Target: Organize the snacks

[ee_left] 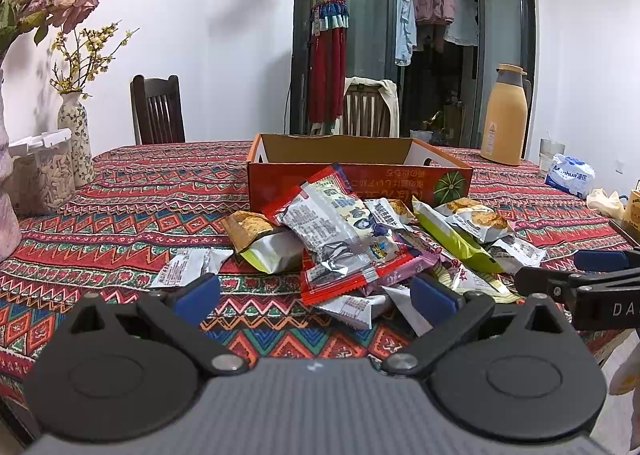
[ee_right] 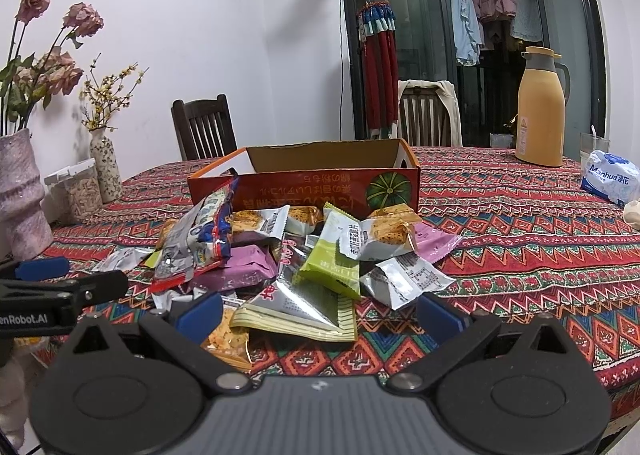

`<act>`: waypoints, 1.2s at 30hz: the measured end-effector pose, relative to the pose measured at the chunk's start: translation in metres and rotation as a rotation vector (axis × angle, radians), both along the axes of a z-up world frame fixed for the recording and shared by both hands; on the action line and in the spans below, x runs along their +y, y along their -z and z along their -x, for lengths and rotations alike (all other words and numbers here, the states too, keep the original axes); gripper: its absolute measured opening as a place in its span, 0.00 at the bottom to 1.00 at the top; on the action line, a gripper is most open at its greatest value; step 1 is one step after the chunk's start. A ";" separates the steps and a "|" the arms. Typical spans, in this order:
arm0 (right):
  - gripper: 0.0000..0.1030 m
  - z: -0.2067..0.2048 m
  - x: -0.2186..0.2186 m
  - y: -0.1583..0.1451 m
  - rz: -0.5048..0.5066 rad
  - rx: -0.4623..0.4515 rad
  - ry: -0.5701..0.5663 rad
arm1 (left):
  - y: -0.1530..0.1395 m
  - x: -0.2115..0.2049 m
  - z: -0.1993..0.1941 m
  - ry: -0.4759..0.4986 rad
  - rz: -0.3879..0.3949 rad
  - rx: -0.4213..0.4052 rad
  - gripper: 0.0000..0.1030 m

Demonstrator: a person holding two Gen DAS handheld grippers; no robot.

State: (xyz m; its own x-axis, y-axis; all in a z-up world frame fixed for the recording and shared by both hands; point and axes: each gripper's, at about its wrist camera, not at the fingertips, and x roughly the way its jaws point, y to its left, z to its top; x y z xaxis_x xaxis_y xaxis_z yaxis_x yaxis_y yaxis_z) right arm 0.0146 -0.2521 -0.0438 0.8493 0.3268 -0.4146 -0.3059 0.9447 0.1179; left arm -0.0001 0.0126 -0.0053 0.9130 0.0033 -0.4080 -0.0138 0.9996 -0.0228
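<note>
My left gripper [ee_left: 316, 295] gapes wide and holds nothing, low before the snacks [ee_left: 360, 239] heaped mid-frame. The box [ee_left: 360, 179] sits just behind, ready to receive them. My right gripper [ee_right: 320, 313] is equally wide, straddling a packet [ee_right: 296, 311].

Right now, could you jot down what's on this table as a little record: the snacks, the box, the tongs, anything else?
snacks: loose pile of packets on the tablecloth, none boxed as far as visible
box: orange cardboard box, open top, behind the pile; inside mostly hidden
left tongs: open, holding nothing, facing the pile
right tongs: open, holding nothing, at the pile's near edge
table: patterned red cloth
other: yellow flask; tissue pack; flower vases
</note>
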 end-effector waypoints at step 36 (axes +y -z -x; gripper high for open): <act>0.74 -0.100 -0.019 0.015 0.220 0.071 0.015 | 0.005 0.041 -0.049 -0.131 0.032 0.035 1.00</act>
